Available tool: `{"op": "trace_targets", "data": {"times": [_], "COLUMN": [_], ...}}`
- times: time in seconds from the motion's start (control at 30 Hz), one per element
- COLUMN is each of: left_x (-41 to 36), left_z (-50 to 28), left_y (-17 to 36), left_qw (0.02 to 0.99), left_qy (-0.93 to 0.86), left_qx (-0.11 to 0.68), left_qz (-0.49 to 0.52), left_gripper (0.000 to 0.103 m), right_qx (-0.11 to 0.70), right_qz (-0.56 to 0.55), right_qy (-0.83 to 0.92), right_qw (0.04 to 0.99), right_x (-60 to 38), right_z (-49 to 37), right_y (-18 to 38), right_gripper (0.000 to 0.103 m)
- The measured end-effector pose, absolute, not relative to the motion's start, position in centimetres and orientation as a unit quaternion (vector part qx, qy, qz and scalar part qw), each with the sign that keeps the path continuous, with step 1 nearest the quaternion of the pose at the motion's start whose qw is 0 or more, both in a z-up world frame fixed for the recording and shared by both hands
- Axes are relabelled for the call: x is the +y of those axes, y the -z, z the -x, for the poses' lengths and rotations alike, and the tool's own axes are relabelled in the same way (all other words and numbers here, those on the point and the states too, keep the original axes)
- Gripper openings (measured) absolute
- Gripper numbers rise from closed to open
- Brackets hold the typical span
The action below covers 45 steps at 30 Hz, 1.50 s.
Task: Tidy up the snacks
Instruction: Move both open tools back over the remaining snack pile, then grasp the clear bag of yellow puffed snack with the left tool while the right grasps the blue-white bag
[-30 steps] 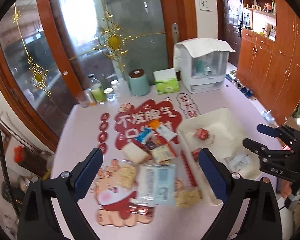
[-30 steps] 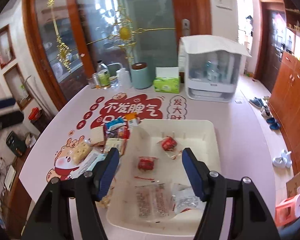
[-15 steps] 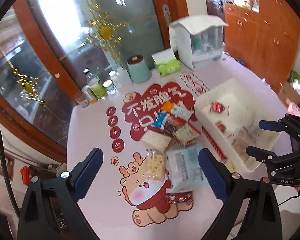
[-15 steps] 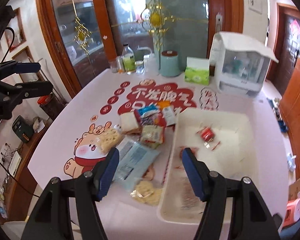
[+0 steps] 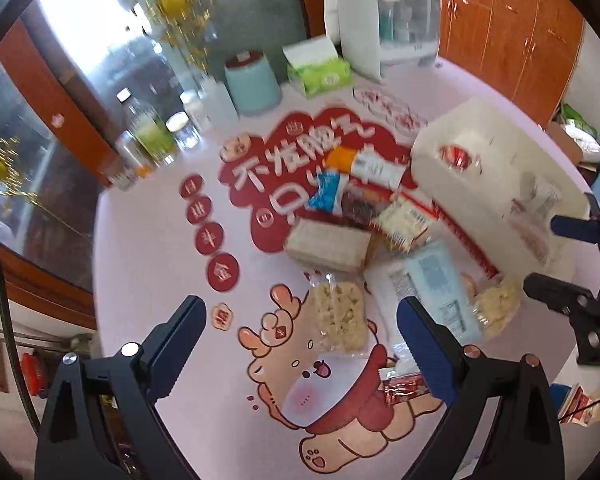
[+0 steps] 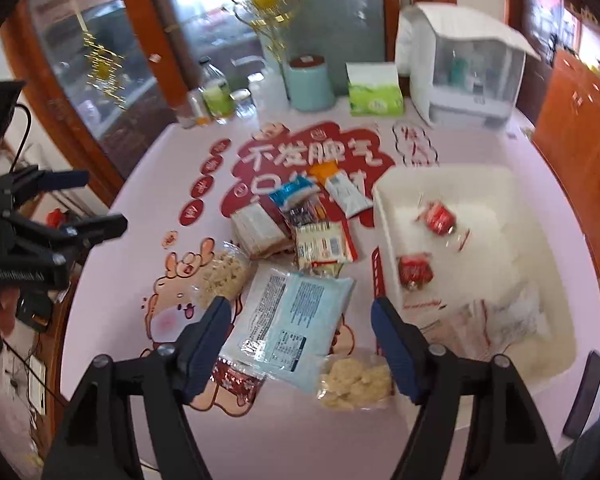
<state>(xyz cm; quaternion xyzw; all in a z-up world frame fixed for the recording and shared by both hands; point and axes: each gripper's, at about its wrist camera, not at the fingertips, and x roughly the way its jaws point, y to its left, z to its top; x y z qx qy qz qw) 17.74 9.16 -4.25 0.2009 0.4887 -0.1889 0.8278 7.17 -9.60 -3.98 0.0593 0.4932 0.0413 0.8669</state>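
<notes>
Several snack packets lie in a heap on the pink table: a large light-blue packet (image 6: 296, 320), a clear bag of pale puffs (image 5: 340, 316), a second puff bag (image 6: 356, 380), a small red packet (image 5: 404, 388) and a beige wrapped cake (image 5: 328, 244). A white bin (image 6: 384, 208) to the right holds two red packets (image 6: 416, 270) and clear wrappers. My left gripper (image 5: 300, 332) is open and empty above the puff bag. My right gripper (image 6: 300, 328) is open and empty above the light-blue packet.
At the table's far edge stand a teal canister (image 6: 310, 84), a green tissue box (image 6: 374, 90), bottles and jars (image 6: 216, 92) and a white cabinet appliance (image 6: 460, 68). A glass door is behind. Wooden cupboards (image 5: 520, 32) are at the right.
Both grippers have swung left from the bin to the snack heap and come lower and closer to it. Both stay open and empty.
</notes>
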Motion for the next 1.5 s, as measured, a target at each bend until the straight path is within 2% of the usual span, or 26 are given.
{"op": "trace_targets", "data": {"times": [0.1,0.17,0.37,0.57,0.7,0.9,0.97,1.0,1.03,1.07,1.17,1.27,1.5], "left_x": [9.6,9.6,8.8,8.1,7.9,8.2,8.5,8.9,9.0,9.0,9.6,10.1,13.7], "left_z": [-19.6,-20.6,-22.4,-23.1,-23.6,-23.8,-23.8,-23.8,-23.6,-23.4,-23.0,-22.4,-19.8], "left_y": [8.4,11.1,17.8,21.6,22.7,23.8,23.9,23.9,23.8,23.6,23.6,23.3,20.1], "left_qw": [0.811,0.800,0.771,0.755,0.753,0.754,0.750,0.752,0.754,0.757,0.759,0.764,0.784], "left_qy": [0.190,0.192,0.193,0.180,0.180,0.166,0.172,0.170,0.170,0.172,0.169,0.160,0.146], "left_qx": [0.522,0.542,0.588,0.613,0.618,0.624,0.630,0.629,0.626,0.622,0.621,0.618,0.600], "left_qz": [-0.183,-0.169,-0.152,-0.149,-0.137,-0.123,-0.103,-0.101,-0.100,-0.101,-0.093,-0.093,-0.064], "left_gripper": [0.096,0.096,0.096,0.095,0.095,0.094,0.084,0.077,0.063,0.058,0.057,0.057,0.056], "right_qx": [0.508,0.528,0.588,0.621,0.633,0.632,0.637,0.639,0.641,0.643,0.650,0.647,0.635], "right_qz": [-0.054,-0.045,-0.082,-0.114,-0.126,-0.069,-0.063,-0.061,-0.059,-0.056,-0.049,-0.046,-0.061], "right_qy": [-0.030,-0.021,0.003,0.033,0.034,0.045,0.048,0.048,0.048,0.047,0.044,0.046,0.022], "right_qw": [0.859,0.848,0.804,0.775,0.763,0.771,0.767,0.765,0.764,0.762,0.757,0.760,0.770], "right_x": [-8.0,-7.0,-6.4,-7.0,-6.5,-4.5,-4.2,-4.1,-4.0,-3.9,-3.4,-2.9,-2.5], "right_z": [-8.5,-9.5,-11.9,-13.1,-13.4,-13.8,-13.8,-13.8,-13.8,-13.7,-13.7,-14.3,-12.9], "right_y": [6.3,8.6,15.8,20.6,22.1,22.6,22.7,22.7,22.8,22.8,22.9,22.6,21.3], "right_gripper": [0.098,0.102,0.103,0.103,0.103,0.103,0.103,0.103,0.103,0.103,0.102,0.093,0.084]}}
